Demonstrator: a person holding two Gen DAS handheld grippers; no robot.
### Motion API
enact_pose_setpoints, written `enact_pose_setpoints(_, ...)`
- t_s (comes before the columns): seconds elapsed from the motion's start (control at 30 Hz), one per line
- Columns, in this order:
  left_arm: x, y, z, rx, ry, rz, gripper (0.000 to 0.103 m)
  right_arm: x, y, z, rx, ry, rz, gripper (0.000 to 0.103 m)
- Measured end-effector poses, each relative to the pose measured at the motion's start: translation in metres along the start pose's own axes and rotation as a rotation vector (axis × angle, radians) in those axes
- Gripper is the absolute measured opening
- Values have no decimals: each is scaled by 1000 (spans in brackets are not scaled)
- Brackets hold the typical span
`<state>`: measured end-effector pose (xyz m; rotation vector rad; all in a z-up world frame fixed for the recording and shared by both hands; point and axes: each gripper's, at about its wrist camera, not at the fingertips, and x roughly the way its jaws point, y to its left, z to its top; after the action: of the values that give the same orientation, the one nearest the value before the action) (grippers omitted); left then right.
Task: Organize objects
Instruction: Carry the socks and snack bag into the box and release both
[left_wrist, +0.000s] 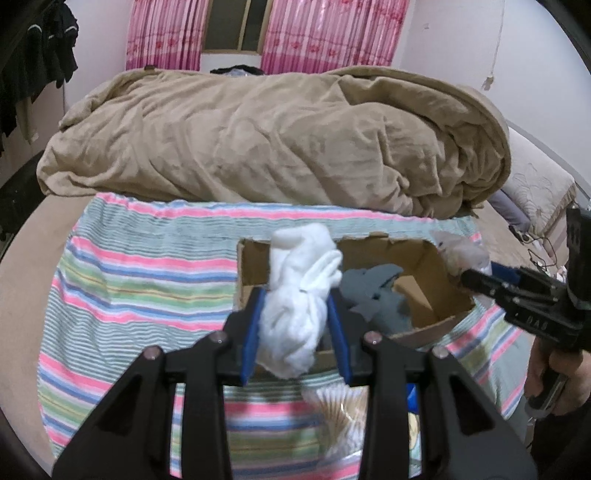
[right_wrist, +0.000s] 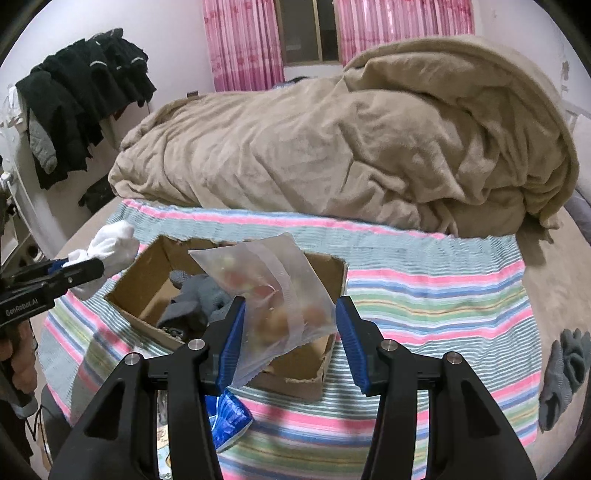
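A: Left gripper (left_wrist: 295, 317)?
B: Clamped on white socks (left_wrist: 301, 291), at the box's (left_wrist: 436, 325) near-left rim; box lies just ahead, right.
A: Right gripper (right_wrist: 290, 339)?
B: Jaws apart; bag (right_wrist: 273, 295) rests against the left pad, tilted, over the box.
A: Box contents?
B: Grey cloth (right_wrist: 199, 299). Beyond, striped cloth (right_wrist: 424, 295), then blanket (right_wrist: 351, 147)
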<state>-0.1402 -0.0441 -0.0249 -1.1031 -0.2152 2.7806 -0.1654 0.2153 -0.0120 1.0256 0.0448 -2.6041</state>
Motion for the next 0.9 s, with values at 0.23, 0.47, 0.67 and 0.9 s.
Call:
enact_pose_setpoints(0.23, 24, -5, -4, 13, 25, 15, 35, 22, 5, -4, -44, 20, -40, 52)
enact_pose_setpoints(0.47, 47, -3, -10, 20, 76, 34, 35, 40, 20, -4, -109, 34, -98, 52)
enact_pose_setpoints(0.67, 56, -1, -17, 38, 91, 94, 39, 67, 32, -13, -115, 96, -158, 51)
enact_pose_setpoints(0.9, 46, 1, -16, 23, 95, 77, 44, 67, 29, -14, -79, 115, -158, 58)
